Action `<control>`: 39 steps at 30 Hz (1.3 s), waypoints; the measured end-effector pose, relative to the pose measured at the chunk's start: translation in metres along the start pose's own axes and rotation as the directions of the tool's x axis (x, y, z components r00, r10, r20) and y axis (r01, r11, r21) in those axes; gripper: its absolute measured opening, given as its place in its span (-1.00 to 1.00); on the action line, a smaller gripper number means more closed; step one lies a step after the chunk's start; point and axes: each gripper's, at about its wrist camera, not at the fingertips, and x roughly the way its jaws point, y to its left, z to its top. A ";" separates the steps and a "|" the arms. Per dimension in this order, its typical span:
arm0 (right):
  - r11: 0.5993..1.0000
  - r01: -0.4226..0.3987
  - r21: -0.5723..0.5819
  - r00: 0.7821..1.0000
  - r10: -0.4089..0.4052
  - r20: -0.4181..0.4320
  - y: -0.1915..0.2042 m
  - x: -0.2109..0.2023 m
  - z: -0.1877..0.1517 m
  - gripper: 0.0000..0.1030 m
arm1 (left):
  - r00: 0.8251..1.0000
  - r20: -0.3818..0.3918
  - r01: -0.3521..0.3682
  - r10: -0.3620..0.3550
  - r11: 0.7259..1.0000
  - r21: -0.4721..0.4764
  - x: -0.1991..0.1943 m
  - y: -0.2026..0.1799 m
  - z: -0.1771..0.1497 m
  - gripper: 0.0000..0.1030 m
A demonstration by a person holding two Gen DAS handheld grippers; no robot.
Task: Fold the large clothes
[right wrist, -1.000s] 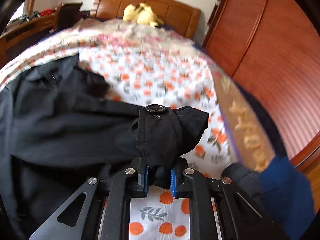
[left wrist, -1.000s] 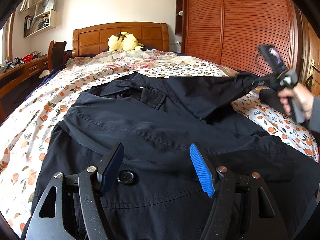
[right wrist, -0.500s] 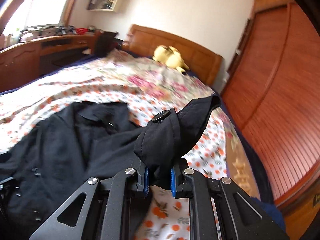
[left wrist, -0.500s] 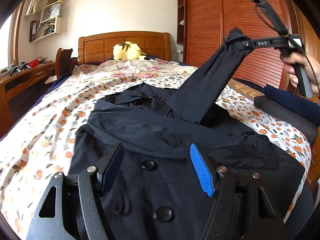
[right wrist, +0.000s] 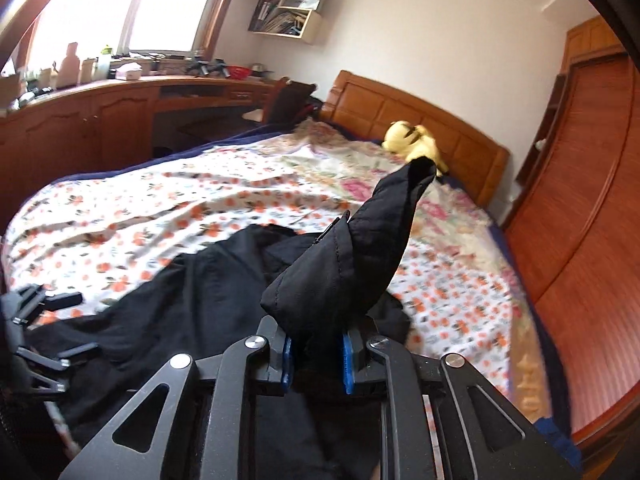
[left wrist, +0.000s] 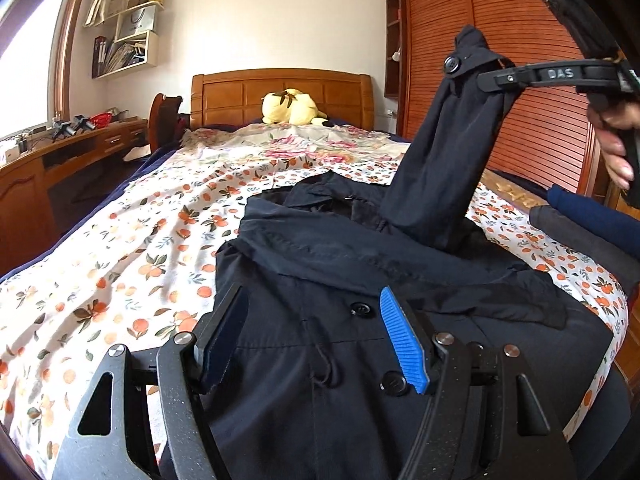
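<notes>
So the dark coat (left wrist: 320, 380) is lying buttons up on the bed (left wrist: 132, 248), toward the right half and the foot end. Its long axis runs from my side up toward the headboard (left wrist: 280, 92), collar end pointing at the headboard, hem nearest me. The hem part runs under my left tongs and out of the bottom of the view, so I can't tell where it ends.

My left tongs (left wrist: 316, 336) are spread wide with nothing between them, hanging just over the front of the coat near its buttons. My right tongs (right wrist: 316, 356) are clamped tight on the cuff end of one sleeve (left wrist: 440, 168), and that sleeve stands up off the coat at a steep slant, leaning to the right, cuff at the top.

Room-wise: left of the coat there's a big stretch of orange-print sheet all the way out to the bed's left edge. On the right it's tighter, the coat comes close to that edge, and there's a dark folded pile (left wrist: 580, 232) sitting near it, with the wooden wardrobe (left wrist: 520, 80) right behind. A yellow plush toy (left wrist: 292, 108) sits up by the headboard, well apart from the collar. The desk (right wrist: 120, 108) runs along the far left wall.
</notes>
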 end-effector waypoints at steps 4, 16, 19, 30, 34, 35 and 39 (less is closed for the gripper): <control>0.998 -0.066 0.016 0.998 0.066 -0.003 0.008 -0.015 0.002 -0.14 | 1.000 0.005 -0.003 0.003 1.000 -0.010 -0.001 0.005 0.002 0.35; 0.985 -0.171 -0.012 0.985 0.171 0.016 -0.008 -0.014 -0.002 0.24 | 1.000 0.014 -0.017 0.018 0.999 -0.045 -0.001 0.018 0.004 0.35; 0.986 -0.164 0.003 0.986 0.164 -0.004 -0.013 -0.008 -0.008 0.24 | 1.000 0.016 -0.016 0.017 0.998 -0.055 -0.002 0.022 0.004 0.35; 0.986 -0.142 0.088 0.986 0.148 -0.075 -0.012 0.013 -0.040 0.25 | 1.000 0.020 -0.015 0.016 0.999 -0.045 -0.012 0.025 0.001 0.35; 0.982 -0.139 0.129 0.983 0.153 -0.099 -0.011 0.022 -0.056 0.24 | 1.000 -0.001 -0.023 0.023 0.998 -0.055 -0.014 0.032 -0.005 0.35; 0.981 -0.138 0.137 0.983 0.153 -0.105 -0.009 0.024 -0.060 0.24 | 1.000 -0.004 -0.027 0.027 0.998 -0.059 -0.015 0.034 -0.007 0.35; 0.971 -0.155 0.180 0.977 0.177 -0.116 -0.004 0.038 -0.068 0.24 | 0.999 -0.019 -0.047 0.046 0.996 -0.075 -0.019 0.044 -0.012 0.35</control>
